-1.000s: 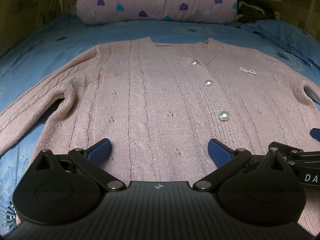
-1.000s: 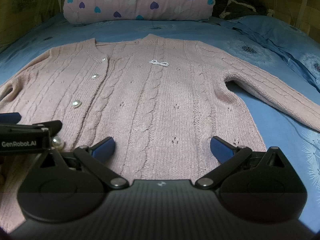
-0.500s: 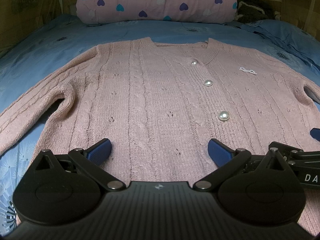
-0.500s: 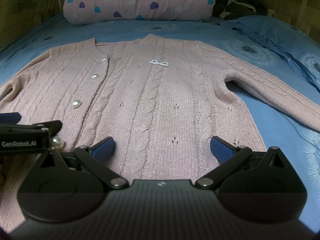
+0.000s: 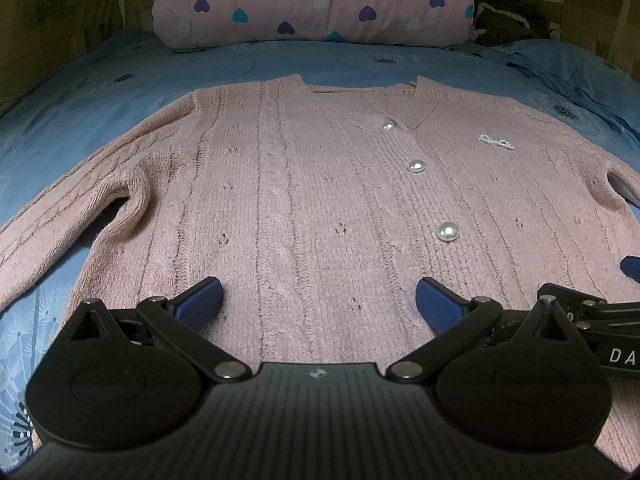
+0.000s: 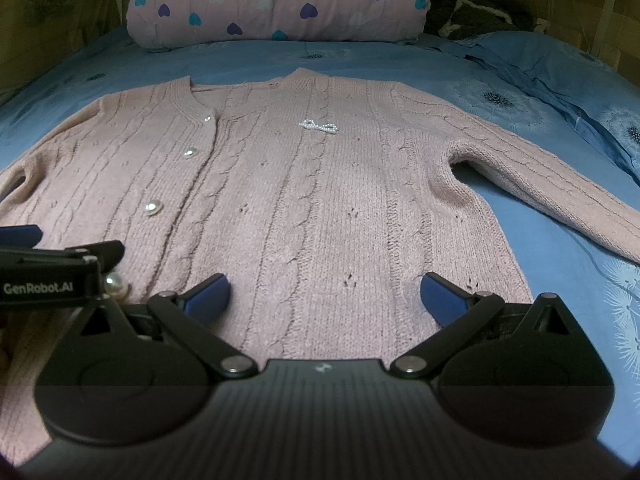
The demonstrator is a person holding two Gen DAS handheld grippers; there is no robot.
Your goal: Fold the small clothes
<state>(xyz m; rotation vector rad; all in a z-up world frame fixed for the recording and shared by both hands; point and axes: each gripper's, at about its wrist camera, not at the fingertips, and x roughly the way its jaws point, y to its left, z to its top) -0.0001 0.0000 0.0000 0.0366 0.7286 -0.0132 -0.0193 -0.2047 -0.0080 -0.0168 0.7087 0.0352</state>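
Observation:
A pink cable-knit cardigan (image 5: 304,184) with pearl buttons (image 5: 447,232) and a small bead bow (image 5: 496,142) lies flat, front up, sleeves spread, on a blue bedsheet (image 5: 120,92). It also shows in the right wrist view (image 6: 320,200). My left gripper (image 5: 318,302) is open and empty, low over the hem's left half. My right gripper (image 6: 324,296) is open and empty, low over the hem's right half. Each gripper shows at the edge of the other's view: the right one (image 5: 600,320), the left one (image 6: 52,276).
A rolled pink quilt with hearts (image 5: 312,0) lies across the head of the bed. Dark clothing (image 6: 472,12) sits at the far right corner. A bunched blue sheet (image 6: 560,72) runs along the right side. The left sleeve (image 5: 60,220) and right sleeve (image 6: 560,184) stretch outward.

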